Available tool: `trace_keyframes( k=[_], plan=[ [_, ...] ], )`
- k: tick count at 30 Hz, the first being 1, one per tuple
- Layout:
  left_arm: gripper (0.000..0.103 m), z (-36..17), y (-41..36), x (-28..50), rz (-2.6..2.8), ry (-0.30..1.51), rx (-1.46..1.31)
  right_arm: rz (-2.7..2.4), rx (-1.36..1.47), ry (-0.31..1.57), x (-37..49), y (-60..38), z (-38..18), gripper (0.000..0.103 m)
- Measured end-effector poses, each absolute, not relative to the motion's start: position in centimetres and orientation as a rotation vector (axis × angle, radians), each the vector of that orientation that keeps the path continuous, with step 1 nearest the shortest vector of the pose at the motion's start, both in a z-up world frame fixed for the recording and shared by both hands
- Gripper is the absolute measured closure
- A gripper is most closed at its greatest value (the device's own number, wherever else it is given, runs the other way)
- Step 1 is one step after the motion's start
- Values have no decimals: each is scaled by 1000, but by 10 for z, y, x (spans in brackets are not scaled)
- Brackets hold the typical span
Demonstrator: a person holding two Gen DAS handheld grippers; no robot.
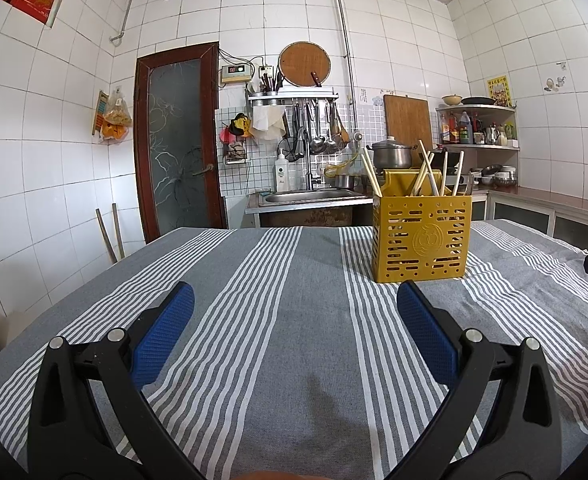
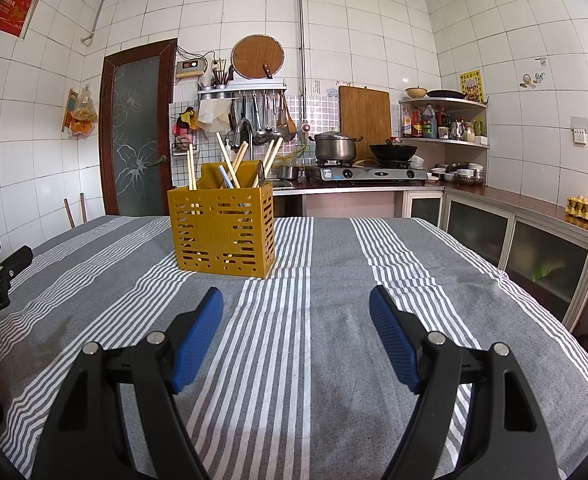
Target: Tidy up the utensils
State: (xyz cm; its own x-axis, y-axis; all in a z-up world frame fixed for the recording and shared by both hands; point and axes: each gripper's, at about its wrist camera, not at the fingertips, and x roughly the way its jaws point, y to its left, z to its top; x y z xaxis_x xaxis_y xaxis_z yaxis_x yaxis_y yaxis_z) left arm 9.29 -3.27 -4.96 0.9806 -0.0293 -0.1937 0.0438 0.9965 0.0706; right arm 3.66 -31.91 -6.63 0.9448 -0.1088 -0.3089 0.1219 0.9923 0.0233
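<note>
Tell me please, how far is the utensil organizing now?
Looks done: the chopsticks stand in the yellow utensil holder on the striped tablecloth, and no loose utensil shows on it. In hand: nothing; the left gripper and right gripper are both open and empty. Left: apparently nothing, though the holder's inside is partly hidden.

The left gripper (image 1: 294, 300) is open with nothing in it over the striped cloth (image 1: 294, 360), and the yellow holder (image 1: 422, 238) full of chopsticks (image 1: 426, 172) stands ahead.
</note>
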Motion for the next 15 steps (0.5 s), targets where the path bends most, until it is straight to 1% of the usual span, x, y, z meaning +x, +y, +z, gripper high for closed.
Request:
trace_keyframes(
  k=[15],
  plan=[
    [5, -49, -33, 93, -33, 198, 66, -117, 38, 312, 36, -321, -69, 28]
  ],
)
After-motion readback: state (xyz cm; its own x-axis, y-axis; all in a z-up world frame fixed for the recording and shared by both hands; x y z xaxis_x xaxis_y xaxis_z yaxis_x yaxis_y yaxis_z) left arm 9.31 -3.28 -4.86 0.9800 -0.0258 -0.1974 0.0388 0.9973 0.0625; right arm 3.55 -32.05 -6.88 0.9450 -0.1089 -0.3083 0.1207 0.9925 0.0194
